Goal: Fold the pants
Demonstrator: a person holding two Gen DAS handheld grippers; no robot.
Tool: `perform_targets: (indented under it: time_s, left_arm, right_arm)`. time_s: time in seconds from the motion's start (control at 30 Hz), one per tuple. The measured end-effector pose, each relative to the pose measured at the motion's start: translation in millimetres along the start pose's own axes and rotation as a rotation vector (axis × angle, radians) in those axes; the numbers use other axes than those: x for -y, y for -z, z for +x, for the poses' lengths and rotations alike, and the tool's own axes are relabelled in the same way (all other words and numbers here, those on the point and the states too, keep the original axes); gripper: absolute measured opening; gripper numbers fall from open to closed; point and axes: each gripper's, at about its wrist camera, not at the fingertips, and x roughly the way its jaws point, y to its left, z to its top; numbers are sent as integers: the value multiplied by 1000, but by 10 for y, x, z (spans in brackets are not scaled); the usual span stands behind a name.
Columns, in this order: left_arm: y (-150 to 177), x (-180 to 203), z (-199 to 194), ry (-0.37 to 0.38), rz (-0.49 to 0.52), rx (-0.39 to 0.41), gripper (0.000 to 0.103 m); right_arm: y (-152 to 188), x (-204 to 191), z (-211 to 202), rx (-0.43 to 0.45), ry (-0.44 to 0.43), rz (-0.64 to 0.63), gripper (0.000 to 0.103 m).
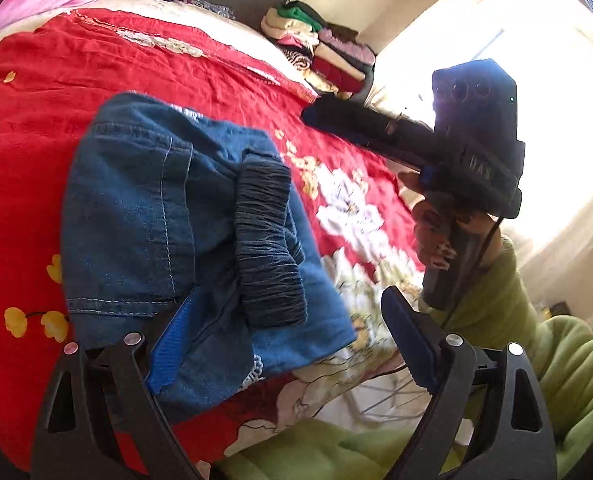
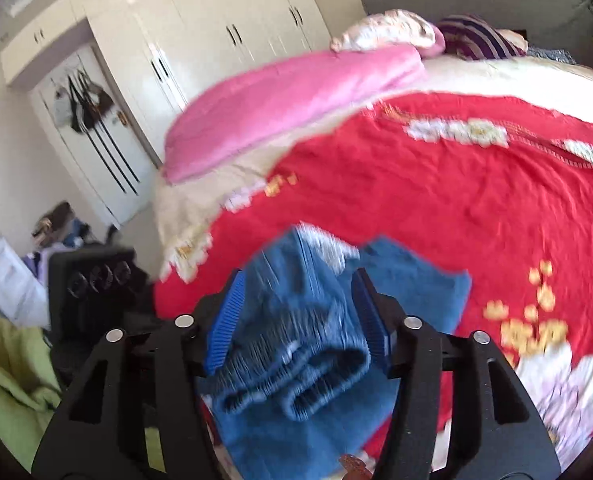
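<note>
A bed (image 1: 36, 152) under a red floral bedspread (image 1: 224, 76) fills the frame. Folded blue denim pants (image 1: 144, 208) lie at centre, a pink quilt (image 2: 280, 100) at upper left (right-wrist view), stacked folded clothes (image 1: 320, 48) at upper centre.

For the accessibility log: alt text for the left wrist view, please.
Folded blue denim pants lie on a red floral bedspread, dark elastic cuffs on top. The left gripper is open above their near edge; the right gripper is off to the right.
</note>
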Motion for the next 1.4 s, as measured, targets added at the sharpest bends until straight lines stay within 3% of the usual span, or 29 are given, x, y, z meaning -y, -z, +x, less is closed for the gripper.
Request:
perform_targets:
  time_s: [0.1, 0.2, 0.23, 0.33, 0.43, 0.6, 0.67, 0.7, 0.8, 1.03, 1.07, 1.17, 1.23, 1.27, 1.4]
  left_arm:
    - [24, 37, 11, -9, 10, -2, 89]
    - [72, 121, 77, 5, 31, -11, 90]
    - [62, 142, 97, 5, 43, -14, 90]
    - [51, 132, 5, 8, 49, 6, 90]
    - [33, 59, -264, -13, 32, 75, 90]
    - [52, -145, -681, -270, 32, 174, 89]
    - [55, -245, -735, -313, 2, 185, 85]
    - [53, -303, -749, -320, -22, 187, 76]
    - [30, -390, -744, -327, -56, 179, 64]
    - [-130, -302, -609, -332, -15, 152, 64]
    - [-123, -292, -581, -331, -12, 146, 64]
    - [-180, -255, -467, -320, -2, 126, 64]
    - [-223, -254, -386, -312, 4, 107, 64]
    - [-252, -262, -333, -312, 6, 96, 64]
    - [-315, -305, -210, -321, 11, 70, 64]
  right_arm:
    - [160, 32, 202, -74, 24, 8, 49]
    - [331, 149, 390, -182, 195, -8, 46]
    - [368, 184, 411, -191, 211, -5, 46]
    - [406, 239, 336, -169, 205, 35, 46]
    - [415, 208, 136, -104, 150, 68, 47]
    - [501, -43, -132, -52, 67, 50, 50]
    - [569, -177, -132, -67, 25, 24, 50]
    - [603, -232, -103, -77, 9, 18, 50]
    - [687, -392, 11, -113, -14, -4, 51]
    - [749, -749, 169, -112, 102, -198, 50]
    - [750, -782, 235, -125, 119, -229, 47]
    - [774, -815, 387, -159, 142, -287, 20]
    - [779, -760, 395, -168, 120, -281, 12]
    - [775, -740, 379, -167, 110, -272, 2]
    - [739, -653, 52, -146, 92, -248, 1]
